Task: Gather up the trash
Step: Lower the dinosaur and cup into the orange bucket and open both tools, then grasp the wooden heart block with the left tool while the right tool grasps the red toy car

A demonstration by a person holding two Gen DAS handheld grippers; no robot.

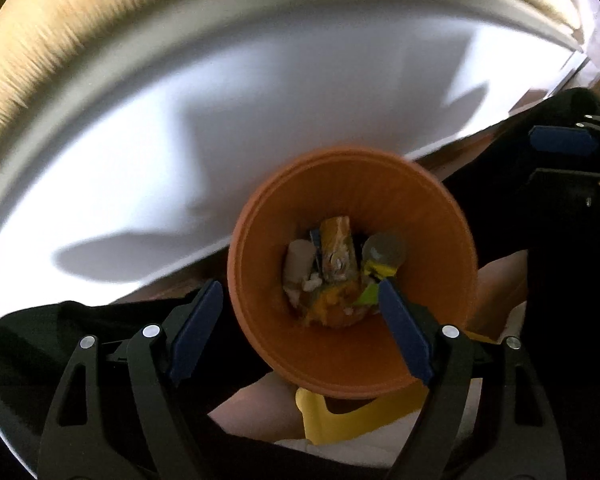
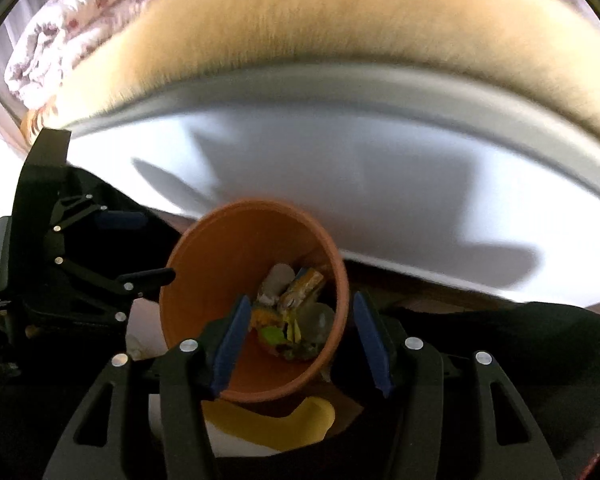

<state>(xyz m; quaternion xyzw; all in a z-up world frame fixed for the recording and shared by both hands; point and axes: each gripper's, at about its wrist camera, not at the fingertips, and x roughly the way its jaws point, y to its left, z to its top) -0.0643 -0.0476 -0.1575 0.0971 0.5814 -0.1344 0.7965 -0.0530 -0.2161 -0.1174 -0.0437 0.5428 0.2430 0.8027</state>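
Note:
An orange bin (image 1: 420,220) stands on the floor beside a white table, and I look straight down into it. At its bottom lie a yellow-orange wrapper (image 1: 336,248), a white crumpled piece (image 1: 300,260), a greyish clear lump (image 1: 384,248) and green scraps (image 1: 368,296). My left gripper (image 1: 298,286) hangs open over the bin's mouth with nothing between its pads. My right gripper (image 2: 300,300) is also open over the bin (image 2: 228,248), holding nothing. Each gripper shows in the other's view: the left gripper (image 2: 148,248) at the left, the right gripper (image 1: 556,162) at the far right.
The white table top (image 1: 180,160) curves past the bin's far side. Beyond it lies a beige furry cover (image 2: 340,20) and a floral quilt (image 2: 80,20). A person's legs in black clothing and a yellow slipper (image 1: 340,416) flank the bin's near side.

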